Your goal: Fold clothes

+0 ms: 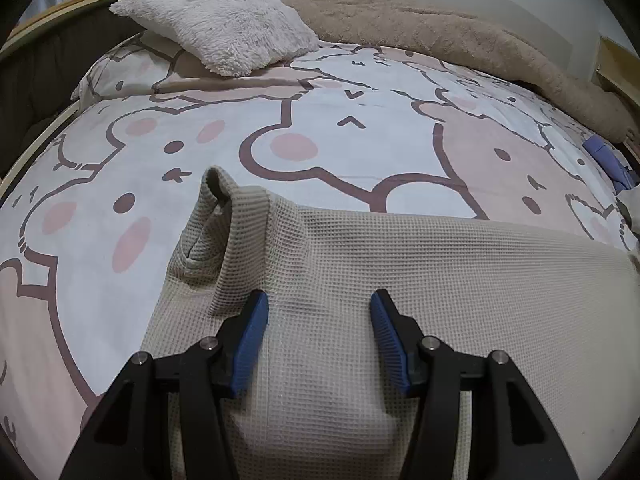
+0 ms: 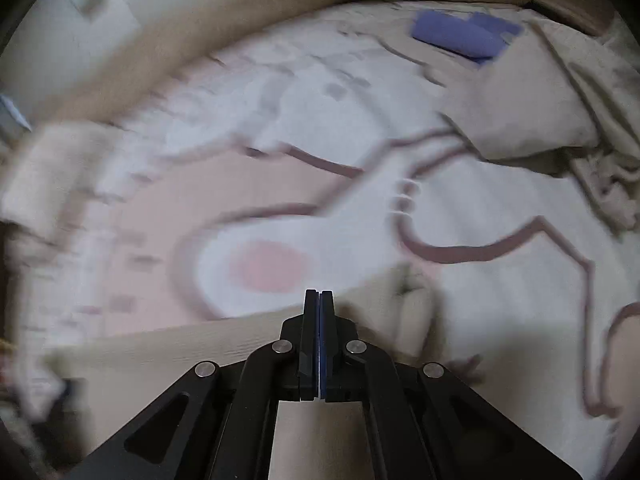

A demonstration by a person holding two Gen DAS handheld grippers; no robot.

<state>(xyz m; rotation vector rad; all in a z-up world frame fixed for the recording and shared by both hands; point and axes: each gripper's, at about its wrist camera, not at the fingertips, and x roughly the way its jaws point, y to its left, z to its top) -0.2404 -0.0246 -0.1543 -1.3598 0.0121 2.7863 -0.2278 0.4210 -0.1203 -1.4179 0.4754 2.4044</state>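
A beige waffle-knit garment (image 1: 400,292) lies spread on the cartoon-print bed sheet (image 1: 320,140), with one sleeve (image 1: 228,220) folded up at its left. My left gripper (image 1: 319,308) is open, its blue pads just above the garment's middle. In the blurred right wrist view, my right gripper (image 2: 319,300) is shut with nothing visibly between the pads. It hovers over the same garment's edge (image 2: 200,344), and a sleeve (image 2: 416,312) lies to its right.
A white fluffy pillow (image 1: 216,24) and a tan fleece blanket (image 1: 440,28) lie at the far side of the bed. A folded purple item (image 2: 464,36) sits near the far edge. A crumpled beige pile (image 2: 560,120) lies at the right.
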